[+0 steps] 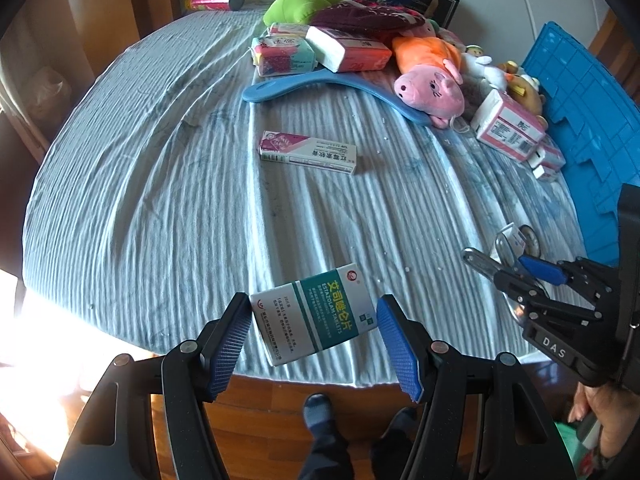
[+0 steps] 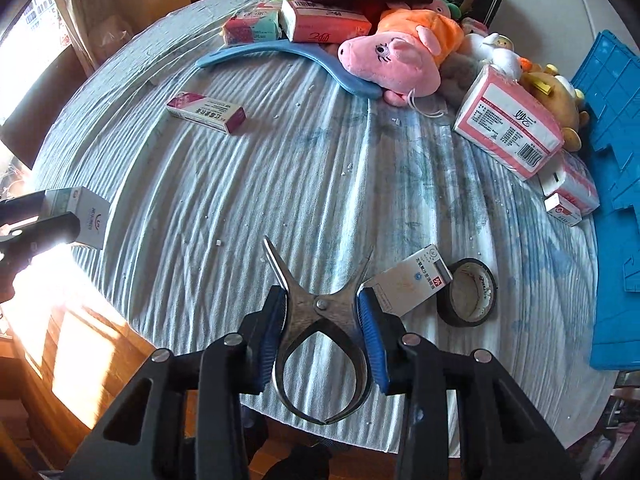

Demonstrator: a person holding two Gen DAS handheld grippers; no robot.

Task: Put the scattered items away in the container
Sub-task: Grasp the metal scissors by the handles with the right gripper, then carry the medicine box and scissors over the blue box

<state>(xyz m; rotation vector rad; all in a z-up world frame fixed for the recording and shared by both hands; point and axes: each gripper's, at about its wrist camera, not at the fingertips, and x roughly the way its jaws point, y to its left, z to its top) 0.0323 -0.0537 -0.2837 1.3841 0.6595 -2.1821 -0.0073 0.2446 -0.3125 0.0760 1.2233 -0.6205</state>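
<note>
The left gripper [image 1: 314, 344] was clamped on the green-and-white tablet box [image 1: 314, 314], its blue pads pressing the box's two ends, the box tilted at the near edge of the striped blue cloth [image 1: 140, 208]; whether the box touched the cloth could not be told. The right gripper [image 2: 322, 320] was closed on the metal scissors [image 2: 320, 320], pads against the pivot section, the blades splayed toward eleven and one o'clock and the loop handle toward six. In the right wrist view a white carton [image 2: 408, 280] lay just at two o'clock of the scissors, touching the black tape roll [image 2: 468, 292] beside it; the pink ointment box [image 2: 206, 112] lay alone toward ten o'clock; the pig plush [image 2: 394, 60] sprawled at twelve amid tissue packs [image 2: 508, 132] and other toys. The blue container [image 2: 616, 208] lay at three o'clock on the cloth's right edge.
</note>
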